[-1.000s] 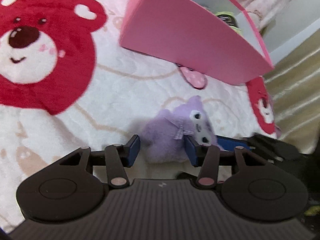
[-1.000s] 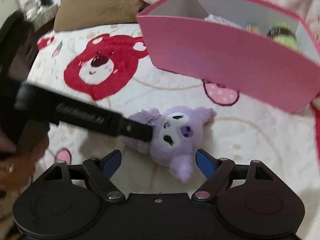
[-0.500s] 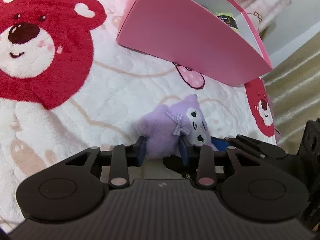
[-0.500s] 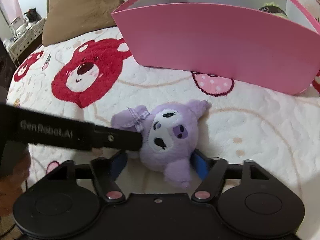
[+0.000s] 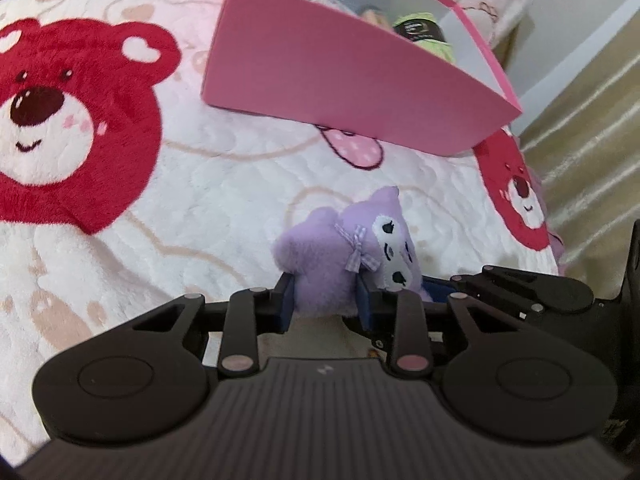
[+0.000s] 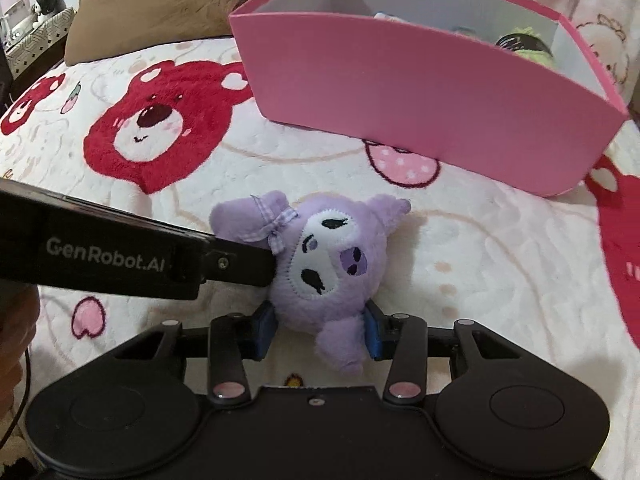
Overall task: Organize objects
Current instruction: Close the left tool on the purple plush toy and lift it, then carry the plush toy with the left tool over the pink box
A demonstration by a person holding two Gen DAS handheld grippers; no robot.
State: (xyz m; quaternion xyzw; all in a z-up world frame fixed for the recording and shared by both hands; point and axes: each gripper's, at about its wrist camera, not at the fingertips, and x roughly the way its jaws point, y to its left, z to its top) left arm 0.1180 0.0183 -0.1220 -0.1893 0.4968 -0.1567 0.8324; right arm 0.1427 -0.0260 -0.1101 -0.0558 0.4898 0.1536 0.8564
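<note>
Both grippers, left [image 5: 325,300] and right [image 6: 318,332], are clamping their jaws on the purple plush [image 6: 332,264], lying on the bed near the pink box [image 6: 420,112]; lifting together evenly should clear the box's near wall.

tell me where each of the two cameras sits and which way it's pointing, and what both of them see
Left wrist: sits behind the left gripper, looking along its fingers, shut on the purple plush, across the bear blanket to the pink box; the right gripper shows at lower right.
Right wrist: sits behind the right gripper, shut on the same plush, facing the box's long wall; the left gripper reaches in from the left.
Shared: plush, box, blanket, each other's gripper.
</note>
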